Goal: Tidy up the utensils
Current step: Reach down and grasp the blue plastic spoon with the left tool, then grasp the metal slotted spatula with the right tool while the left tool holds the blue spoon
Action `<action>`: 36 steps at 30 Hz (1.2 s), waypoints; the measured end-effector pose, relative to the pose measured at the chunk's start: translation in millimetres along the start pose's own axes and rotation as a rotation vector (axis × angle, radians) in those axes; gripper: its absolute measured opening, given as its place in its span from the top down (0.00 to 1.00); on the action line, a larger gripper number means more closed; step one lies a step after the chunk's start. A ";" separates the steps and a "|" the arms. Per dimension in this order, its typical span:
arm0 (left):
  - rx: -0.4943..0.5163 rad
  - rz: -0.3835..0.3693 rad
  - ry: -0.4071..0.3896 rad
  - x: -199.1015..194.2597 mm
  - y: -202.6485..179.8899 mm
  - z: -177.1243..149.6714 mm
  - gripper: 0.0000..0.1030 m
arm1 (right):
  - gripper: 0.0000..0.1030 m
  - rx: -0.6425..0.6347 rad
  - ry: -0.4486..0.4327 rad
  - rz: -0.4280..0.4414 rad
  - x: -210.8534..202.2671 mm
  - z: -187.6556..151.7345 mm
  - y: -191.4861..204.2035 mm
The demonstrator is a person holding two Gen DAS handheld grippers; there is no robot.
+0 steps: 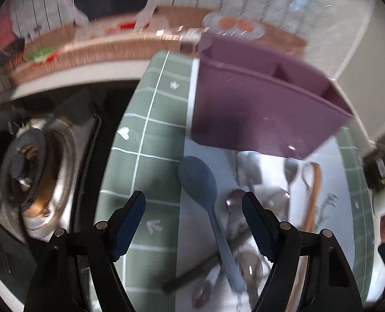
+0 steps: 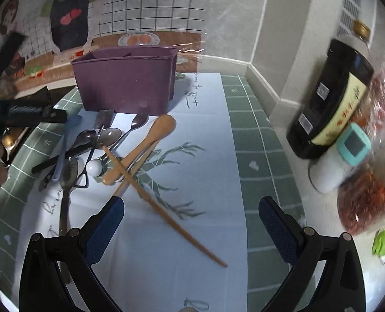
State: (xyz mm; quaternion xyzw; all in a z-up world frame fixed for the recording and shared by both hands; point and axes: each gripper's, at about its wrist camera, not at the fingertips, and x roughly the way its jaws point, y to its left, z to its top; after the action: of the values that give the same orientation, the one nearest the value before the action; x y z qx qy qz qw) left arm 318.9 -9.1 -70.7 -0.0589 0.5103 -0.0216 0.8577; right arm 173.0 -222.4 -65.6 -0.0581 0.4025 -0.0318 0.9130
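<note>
A purple utensil holder (image 1: 260, 104) with compartments stands on a white and green cloth (image 1: 150, 135); it also shows in the right wrist view (image 2: 124, 83). A pile of utensils lies before it: a blue-grey silicone spoon (image 1: 200, 184), metal spoons (image 2: 109, 135), a wooden spoon (image 2: 150, 140) and wooden chopsticks (image 2: 166, 213). My left gripper (image 1: 193, 202) is open just above the blue-grey spoon. My right gripper (image 2: 191, 208) is open and empty over the cloth, near the chopsticks.
A gas stove burner (image 1: 33, 171) lies left of the cloth. A dark sauce bottle (image 2: 330, 98), a white thermometer (image 2: 340, 156) and bags of dried chilli (image 2: 364, 202) stand at the right by the wall.
</note>
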 end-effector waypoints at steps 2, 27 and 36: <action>-0.019 0.016 0.014 14.8 -1.4 6.5 0.26 | 0.00 -0.013 0.002 -0.012 5.6 4.5 1.3; 0.015 -0.116 -0.282 -88.8 47.2 -60.3 0.68 | 0.29 -0.118 0.027 0.349 74.3 94.6 99.6; -0.006 -0.121 -0.309 -109.2 59.4 -69.4 0.72 | 0.53 -0.138 0.102 0.212 126.0 101.9 142.7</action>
State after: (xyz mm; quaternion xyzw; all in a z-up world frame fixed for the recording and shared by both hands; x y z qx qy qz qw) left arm 204.4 54.9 -15.5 -0.0945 0.3678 -0.0625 0.9230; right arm 334.8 -86.0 -108.4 -0.0763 0.4536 0.0898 0.8834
